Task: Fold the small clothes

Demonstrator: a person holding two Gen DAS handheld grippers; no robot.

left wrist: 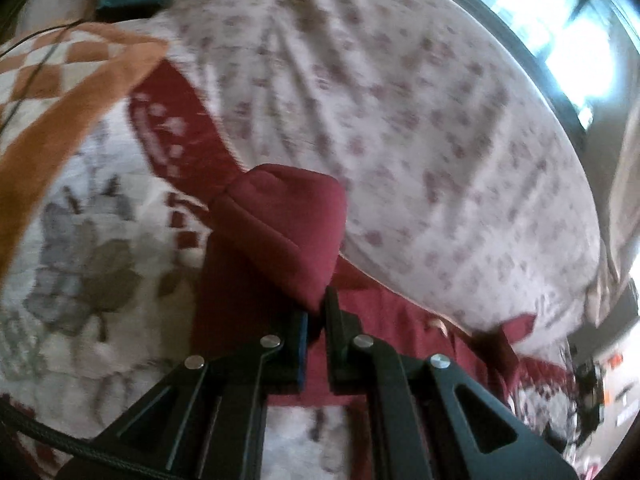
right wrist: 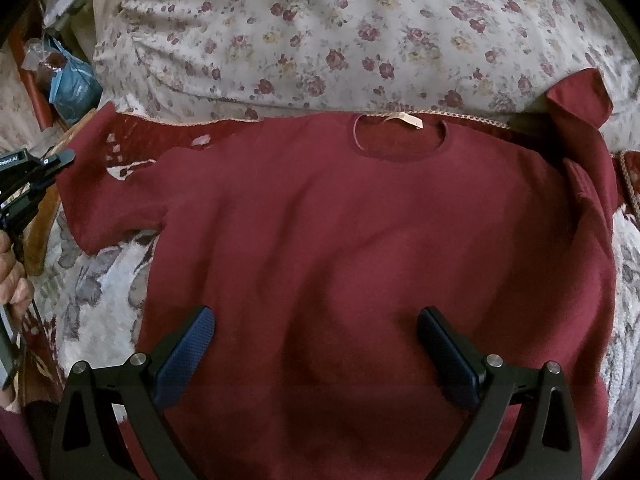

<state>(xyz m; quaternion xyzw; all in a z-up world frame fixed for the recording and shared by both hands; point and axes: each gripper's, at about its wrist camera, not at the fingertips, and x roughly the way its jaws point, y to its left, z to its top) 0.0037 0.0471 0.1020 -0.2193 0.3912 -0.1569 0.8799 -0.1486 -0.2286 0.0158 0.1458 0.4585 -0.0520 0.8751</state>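
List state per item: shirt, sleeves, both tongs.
Red shirt: flat on the bed, neck label showing.
Left sleeve: pinched and lifted.
Right sleeve: spread, cuff curled.
Left tongs: shut on the sleeve.
Right tongs: open above the hem.

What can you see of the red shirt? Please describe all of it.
The red shirt is dark red, short-sleeved, of soft knit-like fabric, with a round neck and a pale label inside it. It lies spread, slightly wrinkled, on a patterned blanket, its neck toward a floral pillow. The left gripper is shut on one sleeve, lifting it. The other sleeve tip is turned up. The right gripper is open over the lower part.
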